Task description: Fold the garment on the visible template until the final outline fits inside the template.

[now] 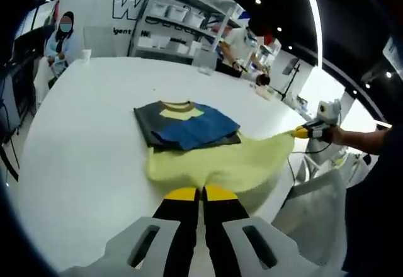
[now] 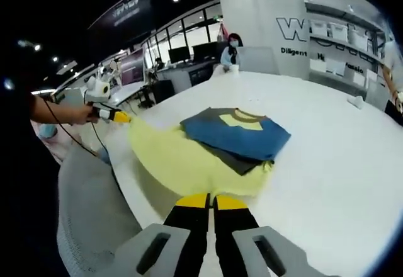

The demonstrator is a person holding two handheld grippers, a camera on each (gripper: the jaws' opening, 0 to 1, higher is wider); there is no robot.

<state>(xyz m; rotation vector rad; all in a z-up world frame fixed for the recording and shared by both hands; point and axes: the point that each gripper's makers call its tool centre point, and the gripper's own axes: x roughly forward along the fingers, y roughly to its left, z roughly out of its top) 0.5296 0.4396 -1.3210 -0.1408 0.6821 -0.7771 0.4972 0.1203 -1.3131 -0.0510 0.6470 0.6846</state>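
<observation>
Left gripper view: we see the left gripper (image 1: 201, 193) clamped on the yellow garment (image 1: 217, 160), whose near hem is hidden; it stretches toward the right gripper (image 1: 301, 133) across the white table (image 1: 82, 151), beside folded shirts (image 1: 187, 124).

Right gripper view: the right gripper (image 2: 211, 201) pinches the garment (image 2: 182, 157); the left gripper (image 2: 119, 117) grips its far corner.

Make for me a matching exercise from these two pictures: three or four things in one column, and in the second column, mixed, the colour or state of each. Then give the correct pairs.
Things:
1. yellow garment
2. folded shirt
3. left gripper
4. white table

States:
A. shut on the yellow cloth at its near edge
B. folded, blue and grey, with a yellow patch at the collar
C. bare and pale around the clothes
D. pulled out wide, held at both ends

Pairs: 1-D, 2-B, 3-A, 4-C. The right gripper pinches the other end of the yellow garment.
</observation>
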